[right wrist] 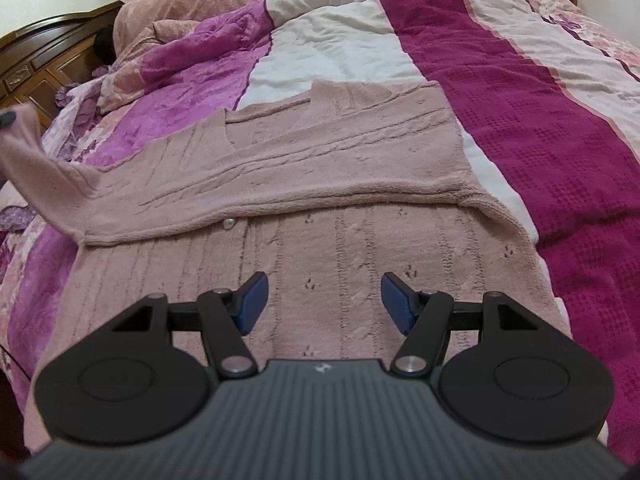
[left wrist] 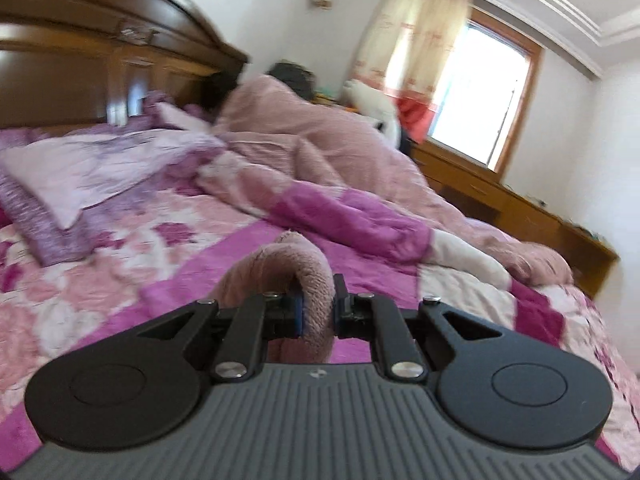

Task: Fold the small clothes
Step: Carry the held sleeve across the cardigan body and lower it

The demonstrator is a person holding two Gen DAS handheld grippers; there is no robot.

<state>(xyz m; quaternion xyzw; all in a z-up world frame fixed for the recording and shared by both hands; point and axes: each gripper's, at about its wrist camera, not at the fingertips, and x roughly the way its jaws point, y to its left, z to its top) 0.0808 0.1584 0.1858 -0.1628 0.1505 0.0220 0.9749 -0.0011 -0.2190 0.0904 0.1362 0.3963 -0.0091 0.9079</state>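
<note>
A dusty-pink knitted cardigan [right wrist: 320, 184] lies flat on the bed, one half folded across its buttoned front. Its left sleeve [right wrist: 36, 160] rises off the bed toward the left edge of the right wrist view. My left gripper [left wrist: 318, 312] is shut on a loop of that pink sleeve [left wrist: 280, 268], held up above the quilt. My right gripper [right wrist: 324, 304] hovers over the cardigan's lower part, open, with nothing between its blue pads [right wrist: 252, 300].
The bed is covered with a pink, magenta and white quilt [right wrist: 520, 128]. A rumpled pink blanket [left wrist: 320, 136] is heaped along its far side. Pillows [left wrist: 80, 176] lie by the wooden headboard [left wrist: 100, 40]. A wooden dresser [left wrist: 520, 204] stands under the window.
</note>
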